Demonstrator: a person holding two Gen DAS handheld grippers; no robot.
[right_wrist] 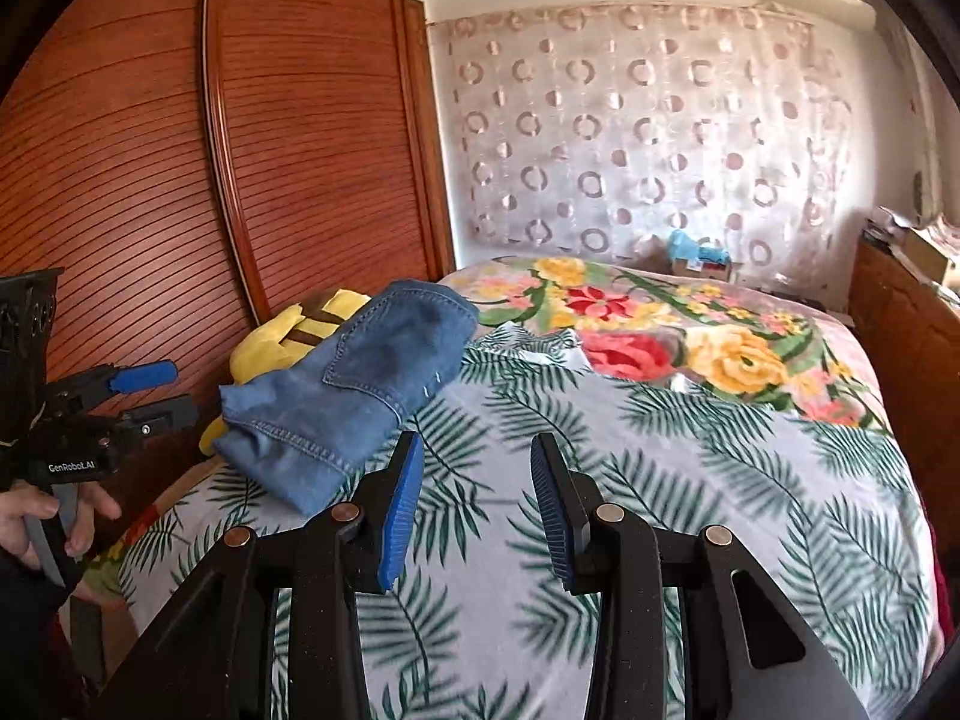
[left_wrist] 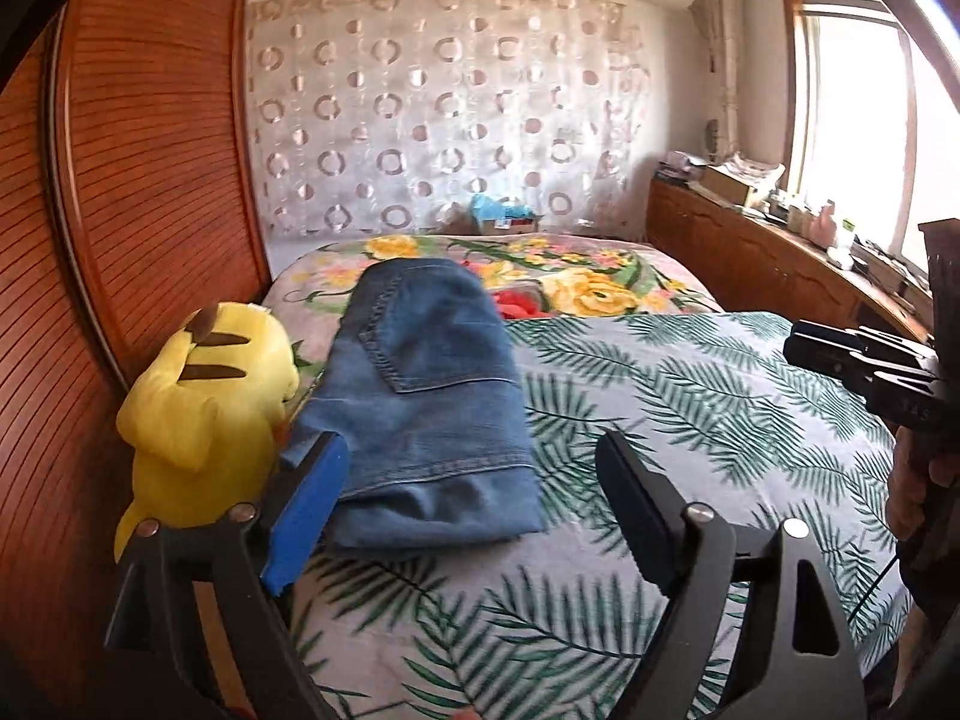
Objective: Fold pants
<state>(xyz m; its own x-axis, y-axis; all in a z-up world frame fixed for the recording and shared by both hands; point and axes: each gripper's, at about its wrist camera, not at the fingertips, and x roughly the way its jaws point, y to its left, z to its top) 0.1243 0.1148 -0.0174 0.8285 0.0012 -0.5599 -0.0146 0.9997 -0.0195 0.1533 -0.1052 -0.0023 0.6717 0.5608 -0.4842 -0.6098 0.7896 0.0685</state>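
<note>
The pants [left_wrist: 420,396] lie folded into a compact blue denim bundle near the left edge of the bed [left_wrist: 690,420], their long axis running from the near side toward the far curtain. A back pocket faces up, and a stitched hem forms the near end. A yellow plush toy [left_wrist: 204,396] sits just beside them. The left gripper [left_wrist: 474,480] is spread wide and empty; the right gripper [right_wrist: 474,498] stands partly open, holding nothing.

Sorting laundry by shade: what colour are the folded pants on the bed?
Faded blue denim pants, clearest in the left wrist view.
</note>
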